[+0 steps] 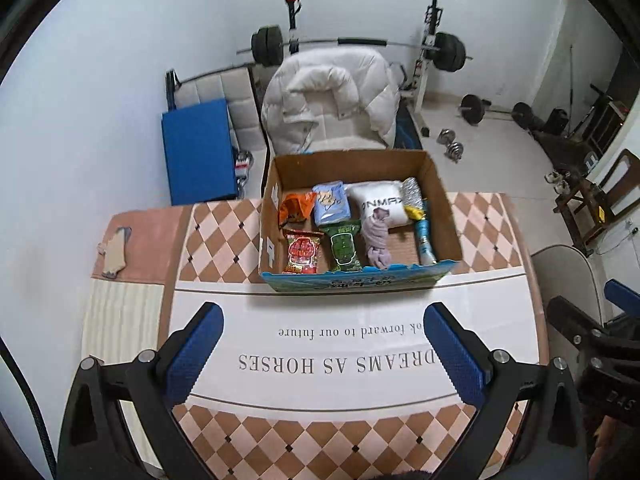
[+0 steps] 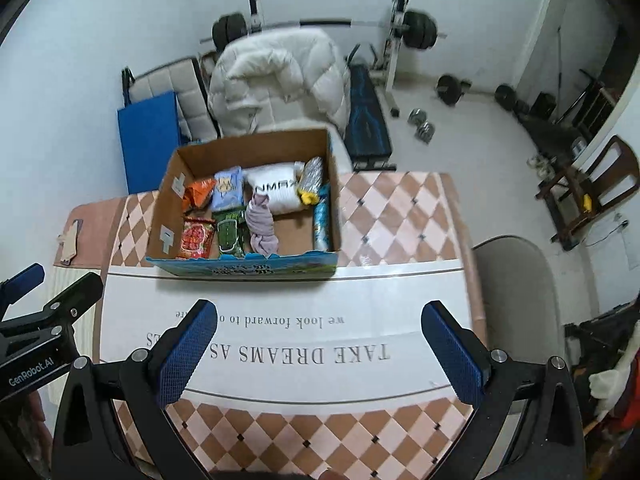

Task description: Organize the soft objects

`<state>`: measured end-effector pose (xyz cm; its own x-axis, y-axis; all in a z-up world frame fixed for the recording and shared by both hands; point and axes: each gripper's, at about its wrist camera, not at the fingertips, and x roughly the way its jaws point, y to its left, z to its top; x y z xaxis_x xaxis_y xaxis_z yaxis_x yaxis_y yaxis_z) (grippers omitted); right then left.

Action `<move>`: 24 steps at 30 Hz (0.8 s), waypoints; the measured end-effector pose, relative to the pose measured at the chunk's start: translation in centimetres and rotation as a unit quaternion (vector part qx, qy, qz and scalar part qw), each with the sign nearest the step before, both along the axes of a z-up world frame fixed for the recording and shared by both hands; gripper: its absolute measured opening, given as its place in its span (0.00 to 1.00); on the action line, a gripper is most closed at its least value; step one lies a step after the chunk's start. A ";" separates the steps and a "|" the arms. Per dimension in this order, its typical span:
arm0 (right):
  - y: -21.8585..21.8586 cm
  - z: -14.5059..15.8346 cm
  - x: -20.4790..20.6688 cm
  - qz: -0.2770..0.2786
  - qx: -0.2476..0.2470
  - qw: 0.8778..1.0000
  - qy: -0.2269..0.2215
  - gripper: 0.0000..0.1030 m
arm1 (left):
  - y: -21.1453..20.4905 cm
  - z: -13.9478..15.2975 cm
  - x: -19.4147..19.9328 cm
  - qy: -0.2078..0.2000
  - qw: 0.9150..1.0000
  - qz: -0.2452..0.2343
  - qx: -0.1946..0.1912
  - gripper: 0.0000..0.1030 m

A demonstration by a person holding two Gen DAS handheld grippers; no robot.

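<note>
An open cardboard box (image 1: 444, 204) (image 2: 164, 216) stands on the table. Inside lie an orange snack bag (image 1: 295, 208), a light blue packet (image 1: 330, 204), a red packet (image 1: 302, 251), a green packet (image 1: 345, 247), a lilac knotted cloth (image 1: 378, 240) (image 2: 262, 228), a white pouch (image 1: 380, 202) (image 2: 280, 192) and a teal tube (image 1: 424, 236). My left gripper (image 1: 324, 320) is open and empty, above the table in front of the box. My right gripper (image 2: 320, 316) is open and empty, beside it to the right.
The table has a checked cloth with a white printed band (image 1: 320, 344). A wooden cutout (image 1: 114, 252) lies at the far left. A white down jacket (image 1: 332, 100) covers a chair behind the box. A barbell rack (image 1: 360, 44), dumbbells (image 1: 452, 142) and chairs (image 2: 516, 280) stand around.
</note>
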<state>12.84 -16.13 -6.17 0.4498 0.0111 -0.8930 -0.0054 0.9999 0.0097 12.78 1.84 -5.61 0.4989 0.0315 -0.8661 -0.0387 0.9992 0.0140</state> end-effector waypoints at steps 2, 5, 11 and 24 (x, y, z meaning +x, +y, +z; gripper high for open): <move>-0.3 1.9 -2.1 -0.002 0.007 1.000 -0.016 1.00 | -0.2 1.4 -1.4 -0.010 1.000 -0.005 -0.008 1.00; -0.6 4.8 -5.1 -0.004 0.000 0.999 -0.045 1.00 | -0.5 3.3 -3.1 -0.026 1.000 -0.009 -0.014 1.00; -1.2 9.3 -9.7 -0.001 -0.021 0.996 -0.091 1.00 | -0.5 6.8 -6.2 -0.063 0.998 -0.003 -0.011 1.00; -0.9 12.6 -14.1 0.017 -0.022 0.994 -0.109 1.00 | 0.0 8.3 -8.8 -0.078 0.996 0.017 -0.029 1.00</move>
<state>-1.22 -17.07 6.48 0.6320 -0.0078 -0.7750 -0.0354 0.9986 -0.0389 3.99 1.87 2.66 0.6272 0.0035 -0.7789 -0.0703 0.9962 -0.0522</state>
